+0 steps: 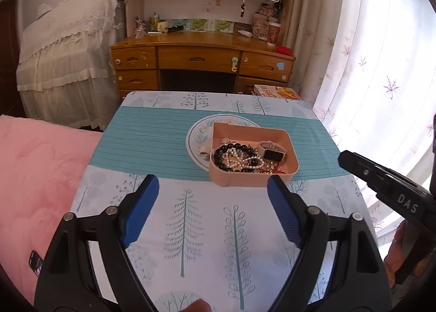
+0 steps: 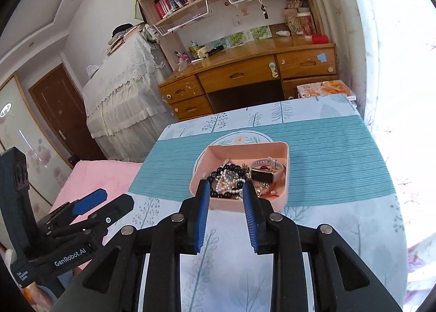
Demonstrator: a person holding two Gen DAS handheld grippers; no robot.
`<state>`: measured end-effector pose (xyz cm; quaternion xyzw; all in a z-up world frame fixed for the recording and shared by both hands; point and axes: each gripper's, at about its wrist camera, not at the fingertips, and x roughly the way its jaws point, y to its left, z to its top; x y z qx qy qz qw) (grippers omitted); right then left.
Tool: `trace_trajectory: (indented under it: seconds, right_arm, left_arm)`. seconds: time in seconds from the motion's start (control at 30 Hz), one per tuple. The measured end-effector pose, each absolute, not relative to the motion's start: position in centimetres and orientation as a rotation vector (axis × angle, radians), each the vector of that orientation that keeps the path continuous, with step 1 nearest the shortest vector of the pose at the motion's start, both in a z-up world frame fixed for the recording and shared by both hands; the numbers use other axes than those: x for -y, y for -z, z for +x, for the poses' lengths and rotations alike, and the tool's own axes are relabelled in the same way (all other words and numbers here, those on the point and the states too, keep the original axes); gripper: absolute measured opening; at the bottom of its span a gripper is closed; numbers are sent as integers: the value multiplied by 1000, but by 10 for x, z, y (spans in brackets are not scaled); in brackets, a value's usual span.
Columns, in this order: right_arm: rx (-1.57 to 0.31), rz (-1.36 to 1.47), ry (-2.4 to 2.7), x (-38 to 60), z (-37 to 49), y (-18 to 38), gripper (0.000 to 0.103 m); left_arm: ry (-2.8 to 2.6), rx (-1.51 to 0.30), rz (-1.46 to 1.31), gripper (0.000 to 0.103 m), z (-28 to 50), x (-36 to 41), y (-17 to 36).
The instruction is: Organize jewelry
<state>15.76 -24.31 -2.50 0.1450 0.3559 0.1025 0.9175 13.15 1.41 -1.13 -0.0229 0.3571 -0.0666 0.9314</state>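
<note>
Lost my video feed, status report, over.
Left tongs open, empty. Right tongs open, empty. Pink rectangular plastic tray full of jewelry, on floral plate. Nothing in the way.

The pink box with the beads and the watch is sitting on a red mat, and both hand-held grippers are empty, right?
Not quite: the mat is teal, not red, as the left wrist view shows. The rest holds: the pink box holds the beads and the watch, and the left hand-held gripper and right hand-held gripper are empty.

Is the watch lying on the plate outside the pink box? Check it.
No, the watch lies inside the pink box beside the beads, not on the plate.
</note>
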Motion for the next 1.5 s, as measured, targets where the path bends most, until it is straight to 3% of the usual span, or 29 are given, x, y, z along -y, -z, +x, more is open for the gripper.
trace_trajectory:
  seconds: [0.07,0.3,0.43,0.8,1.5]
  right_arm:
    - [-717,285,-195,242,135,17,37]
    - [-684,209,-197,218,47,8,40]
    - [-667,209,-222,198,5,14,57]
    - [-672,164,-214,169,-37,24,59]
    - [-683,147,-195,170,-18,42,59]
  left_arm:
    - [124,-727,-46,82,114,-18,10]
    - [49,-755,-57,83,57,-31,18]
    - [24,-741,-34,83,33,-31,21]
    - [-18,-712,-13,83,9,-22,25]
    - [-37,-723,-36,83,12,-23,37]
